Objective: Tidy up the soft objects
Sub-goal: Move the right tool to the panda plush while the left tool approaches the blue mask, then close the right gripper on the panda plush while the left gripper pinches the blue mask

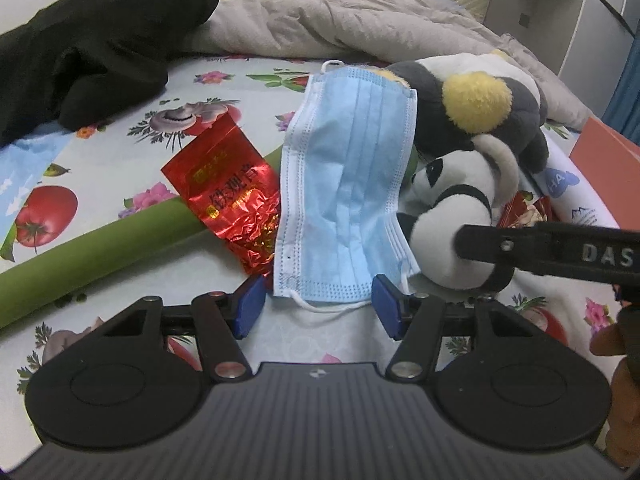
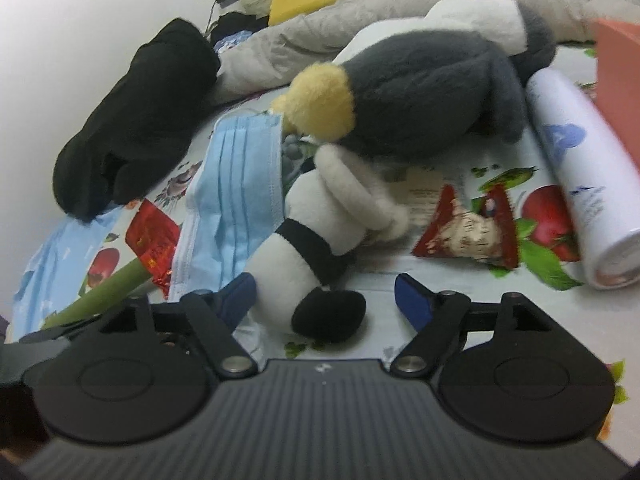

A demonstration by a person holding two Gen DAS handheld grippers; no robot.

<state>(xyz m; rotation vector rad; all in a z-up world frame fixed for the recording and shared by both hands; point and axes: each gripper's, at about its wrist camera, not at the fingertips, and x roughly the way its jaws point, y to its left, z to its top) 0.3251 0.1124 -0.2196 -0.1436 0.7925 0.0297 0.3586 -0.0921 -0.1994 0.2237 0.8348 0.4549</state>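
Left tool (image 1: 318, 304): apart by blue mask (image 1: 348, 184) | Right tool (image 2: 326, 304): apart around toy panda (image 2: 304, 240), not squeezing it

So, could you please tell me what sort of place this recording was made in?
Probably a bedroom, on a bed: a rumpled grey quilt lies behind, a fruit-printed sheet covers the surface, and a panda plush lies among the clutter.

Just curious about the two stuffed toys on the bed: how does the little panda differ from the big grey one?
The panda is black and white; the grey toy is dark grey with a yellow patch. The panda is smaller. The panda lies nearest the right gripper, between its open jaws; the grey toy lies behind it. Both are plush, lying on the flowered sheet.
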